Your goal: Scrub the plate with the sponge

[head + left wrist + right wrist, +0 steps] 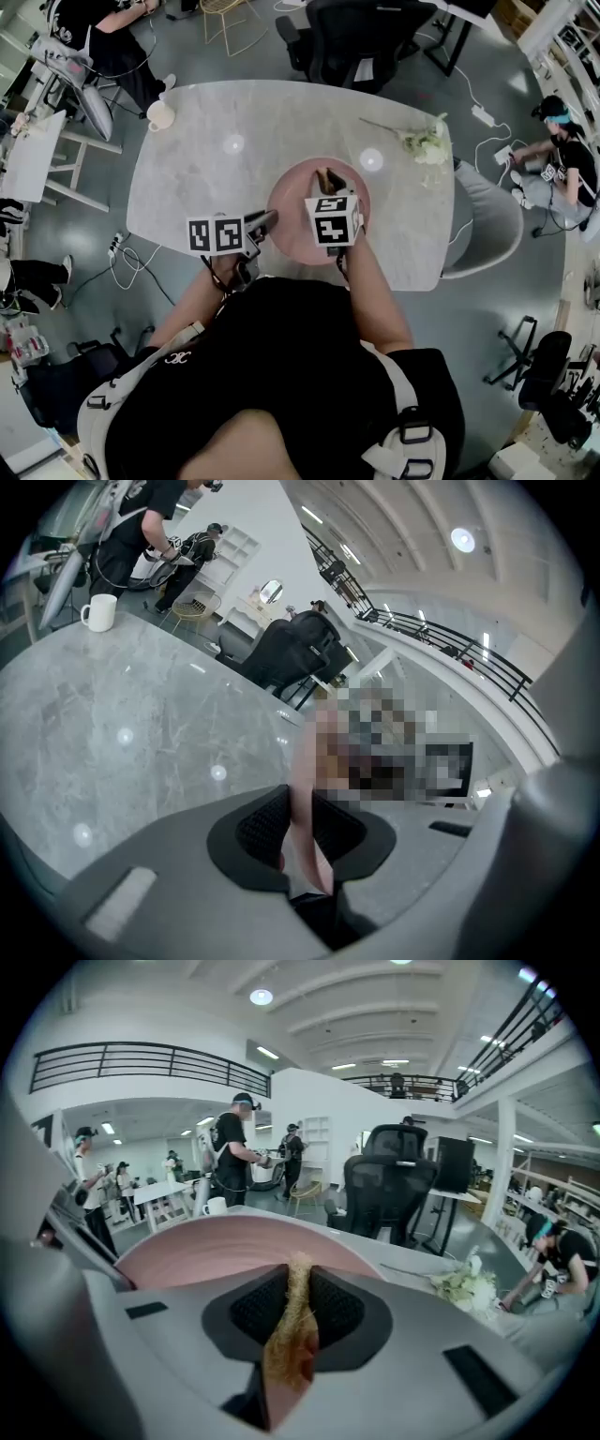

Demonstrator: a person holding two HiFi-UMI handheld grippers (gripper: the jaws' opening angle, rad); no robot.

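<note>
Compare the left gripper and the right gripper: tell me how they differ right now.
The left gripper pinches the pink plate by its rim, while the right gripper pinches the tan sponge. In the head view the left gripper sits at the plate's left edge, while the right gripper reaches over the plate's middle. Shared: both are shut on something, and neither is empty.
</note>
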